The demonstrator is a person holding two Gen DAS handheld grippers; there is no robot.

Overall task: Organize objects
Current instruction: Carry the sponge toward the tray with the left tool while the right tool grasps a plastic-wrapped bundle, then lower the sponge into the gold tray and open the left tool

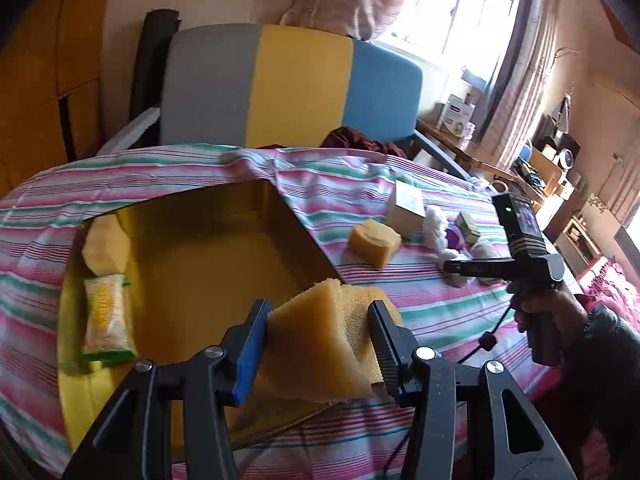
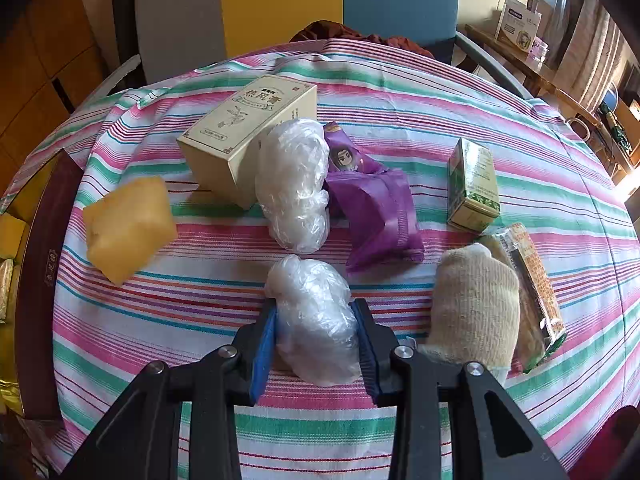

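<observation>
The left gripper (image 1: 318, 344) clamps a porous yellow sponge wedge (image 1: 324, 340), its tip pointing up, over the near right corner of the open gold-lined box (image 1: 208, 248). The right gripper (image 2: 316, 344) pinches a crinkled clear plastic bundle (image 2: 314, 320), long axis running away from the camera, on the striped cloth (image 2: 400, 92). Only the left view shows the wrapped packet (image 1: 106, 316) inside the box; only the right shows the knitted sock roll (image 2: 476, 304) near the cloth's right edge.

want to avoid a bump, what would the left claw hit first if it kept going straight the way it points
Probably the floor of the open yellow box. The left claw, shut on a sponge, points down into it; the bare middle lies ahead, though depth is unclear.
</observation>
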